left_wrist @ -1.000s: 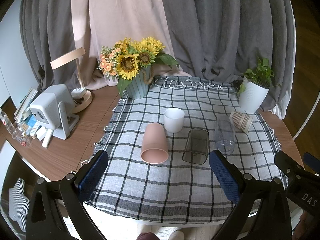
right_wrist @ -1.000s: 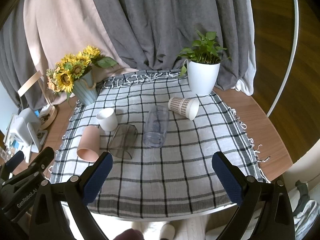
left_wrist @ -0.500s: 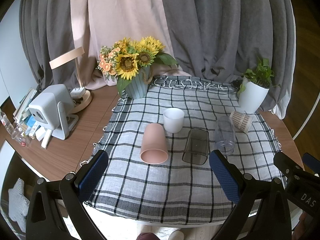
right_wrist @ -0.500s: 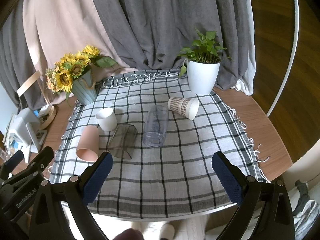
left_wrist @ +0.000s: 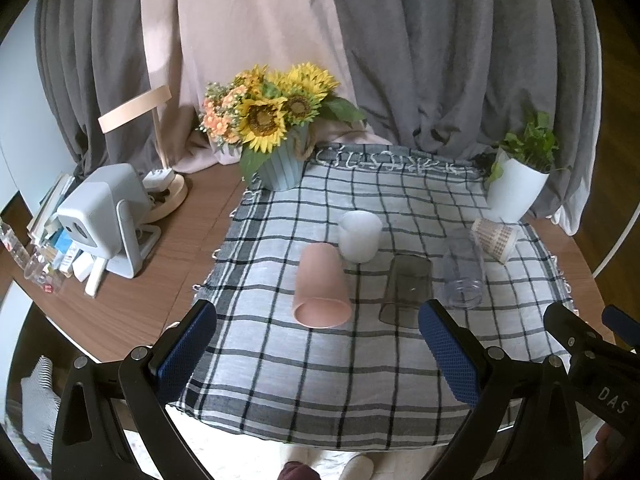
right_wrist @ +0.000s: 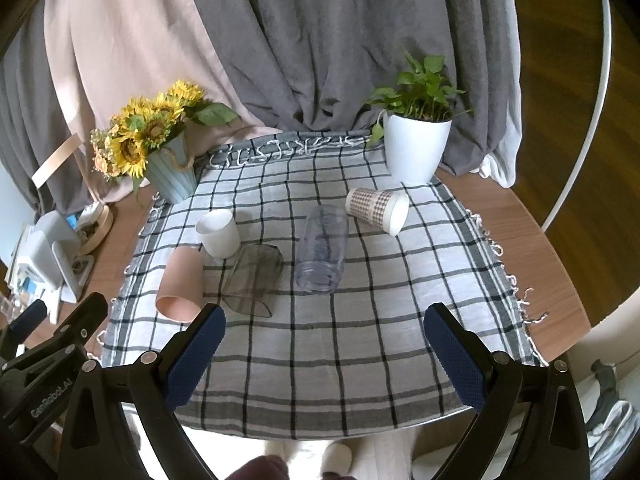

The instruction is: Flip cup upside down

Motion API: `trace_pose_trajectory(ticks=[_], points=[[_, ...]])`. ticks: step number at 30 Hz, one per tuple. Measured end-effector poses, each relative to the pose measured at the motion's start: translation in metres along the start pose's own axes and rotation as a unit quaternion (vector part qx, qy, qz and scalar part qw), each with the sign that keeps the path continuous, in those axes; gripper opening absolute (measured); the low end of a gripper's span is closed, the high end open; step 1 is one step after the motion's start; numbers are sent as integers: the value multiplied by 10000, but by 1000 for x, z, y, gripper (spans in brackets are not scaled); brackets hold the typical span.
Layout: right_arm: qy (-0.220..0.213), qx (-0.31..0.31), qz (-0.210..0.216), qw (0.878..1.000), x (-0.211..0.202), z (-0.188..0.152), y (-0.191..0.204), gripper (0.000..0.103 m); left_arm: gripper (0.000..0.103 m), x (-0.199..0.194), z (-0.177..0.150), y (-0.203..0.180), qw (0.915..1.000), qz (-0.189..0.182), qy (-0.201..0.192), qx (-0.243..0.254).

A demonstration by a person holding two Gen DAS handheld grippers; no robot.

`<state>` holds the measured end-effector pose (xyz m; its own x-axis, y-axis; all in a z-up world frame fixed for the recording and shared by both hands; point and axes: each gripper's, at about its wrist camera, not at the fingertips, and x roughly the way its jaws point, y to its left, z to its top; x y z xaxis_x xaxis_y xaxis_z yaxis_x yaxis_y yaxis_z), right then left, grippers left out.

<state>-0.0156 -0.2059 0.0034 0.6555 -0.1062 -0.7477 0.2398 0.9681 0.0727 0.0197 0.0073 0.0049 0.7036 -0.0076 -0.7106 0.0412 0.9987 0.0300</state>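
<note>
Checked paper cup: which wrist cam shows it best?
Right wrist. The checked paper cup lies on its side on the plaid cloth, whole, with its white mouth and pattern clear. In the left wrist view the cup sits small near the frame's right side, mouth turned away.

Matt pink cup (left_wrist: 321, 286); woven checked cloth (left_wrist: 320, 364); wood table (left_wrist: 156, 292).
</note>
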Motion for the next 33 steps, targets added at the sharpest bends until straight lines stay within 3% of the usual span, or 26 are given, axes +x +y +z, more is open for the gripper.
trace_pose_trajectory(ticks=[12,20,33], points=[[436,-56,443,9980,52,8,45,100,103,51,10,38,9986,170,478,113],[881,180,693,9935,107,19,73,88,103,102,25,54,9954,-127,872,375],[1830,640,347,9804,198,21,88,78,103,183,40,49,9844,-606,1510,677]])
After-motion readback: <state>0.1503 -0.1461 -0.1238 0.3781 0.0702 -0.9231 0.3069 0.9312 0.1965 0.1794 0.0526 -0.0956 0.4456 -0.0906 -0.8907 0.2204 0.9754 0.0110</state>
